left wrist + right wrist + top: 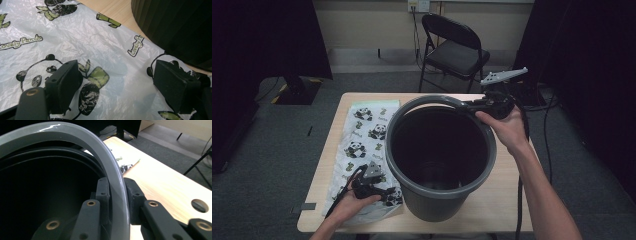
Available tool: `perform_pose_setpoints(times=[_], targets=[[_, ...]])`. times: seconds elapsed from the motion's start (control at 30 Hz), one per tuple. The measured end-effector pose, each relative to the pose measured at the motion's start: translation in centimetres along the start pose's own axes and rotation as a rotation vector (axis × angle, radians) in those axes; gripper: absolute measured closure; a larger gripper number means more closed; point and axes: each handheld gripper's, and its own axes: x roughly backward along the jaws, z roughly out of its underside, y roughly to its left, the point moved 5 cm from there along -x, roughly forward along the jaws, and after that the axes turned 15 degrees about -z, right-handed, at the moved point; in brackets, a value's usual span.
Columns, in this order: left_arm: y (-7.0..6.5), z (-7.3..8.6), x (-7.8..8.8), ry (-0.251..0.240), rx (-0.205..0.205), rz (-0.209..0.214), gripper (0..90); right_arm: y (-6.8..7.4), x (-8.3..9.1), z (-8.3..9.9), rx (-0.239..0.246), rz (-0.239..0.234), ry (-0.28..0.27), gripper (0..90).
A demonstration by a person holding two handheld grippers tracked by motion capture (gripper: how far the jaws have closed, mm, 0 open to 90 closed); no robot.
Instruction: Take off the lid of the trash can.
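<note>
Table (512,210): bucket rim (117,185) (grey) between right gripper (116,195) fingers (103,192).

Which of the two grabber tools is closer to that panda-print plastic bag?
Left. The left gripper sits right over the panda bag, its jaws open with the plastic under them. The right gripper is across the table, shut on the grey bucket's rim, away from the bag.
</note>
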Motion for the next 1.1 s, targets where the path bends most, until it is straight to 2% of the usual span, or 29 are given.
perform_pose_setpoints(times=[0.03, 0.07, 0.23, 0.27, 0.33, 0.37, 0.4, 0.43, 0.5, 0.53, 0.57, 0.67, 0.83, 0.87, 0.9, 0.93, 0.97, 1.03, 1.07, 1.1], targets=[[0.0, 0.0, 0.0, -0.001, 0.0, 0.0, 20.4, -0.1, 0.0, 0.0, -0.007, -0.007, -0.006, 76.0], [0.0, 0.0, 0.0, -0.002, 0.002, 0.0, 20.4, -0.2, 0.2, 0.0, -0.037, -0.078, -0.062, 76.9], [0.0, 0.0, 0.0, -0.003, 0.001, 0.001, 20.4, -0.5, 0.3, 0.2, -0.063, -0.104, -0.079, 77.5], [0.0, 0.0, 0.0, -0.004, 0.002, 0.0, 20.4, -0.5, 0.6, 0.1, -0.073, -0.134, -0.109, 77.9], [0.0, 0.0, 0.0, -0.004, 0.001, 0.0, 20.4, -0.5, 0.8, 0.0, -0.078, -0.148, -0.124, 78.0], [0.0, 0.1, 0.0, -0.005, 0.002, -0.001, 20.4, -0.4, 1.3, 0.0, -0.086, -0.18, -0.16, 78.2], [0.0, 0.1, 0.0, -0.005, 0.002, -0.001, 20.4, -0.4, 1.3, 0.0, -0.086, -0.18, -0.16, 78.2], [0.0, 0.1, 0.0, -0.007, 0.003, -0.002, 20.4, -0.3, 1.7, 0.0, -0.094, -0.203, -0.177, 78.5], [0.0, 0.1, 0.0, -0.008, 0.003, -0.002, 20.4, -0.3, 1.8, 0.0, -0.094, -0.192, -0.177, 78.6], [0.0, 0.1, 0.0, -0.005, 0.002, 0.0, 20.3, -0.3, 2.3, 0.0, -0.112, -0.25, -0.218, 78.9], [0.0, 0.1, 0.0, -0.005, 0.002, 0.0, 20.4, -0.3, 2.5, 0.0, -0.108, -0.233, -0.215, 79.0], [0.0, 0.1, 0.0, -0.005, 0.002, 0.0, 20.3, -0.4, 2.7, 0.0, -0.113, -0.228, -0.221, 79.2], [0.0, 0.1, 0.1, -0.002, 0.003, 0.0, 20.4, -1.8, 2.7, 0.0, -0.181, -0.15, -0.24, 79.5], [0.0, 0.1, 0.1, -0.002, 0.003, 0.0, 20.4, -1.8, 2.7, 0.0, -0.181, -0.15, -0.24, 79.5], [0.0, 0.1, 0.0, -0.005, 0.002, 0.0, 20.4, -2.4, 2.5, -0.2, -0.217, -0.113, -0.258, 79.5], [0.0, 0.1, 0.0, -0.005, 0.002, 0.0, 20.3, -2.4, 2.5, -0.2, -0.217, -0.113, -0.258, 79.5], [0.0, 0.1, 0.0, -0.004, 0.001, 0.001, 20.4, -3.0, 2.4, -0.4, -0.24, -0.064, -0.278, 79.7], [0.0, 0.1, 0.0, -0.004, 0.001, 0.001, 20.3, -3.2, 2.4, -0.4, -0.247, -0.048, -0.288, 79.8], [0.0, 0.1, 0.1, -0.003, 0.002, 0.0, 20.3, -3.5, 2.4, -0.5, -0.26, -0.017, -0.304, 79.8], [0.0, 0.1, 0.1, -0.005, 0.0, 0.001, 20.4, -3.9, 2.5, -0.7, -0.28, 0.052, -0.324, 79.8]])
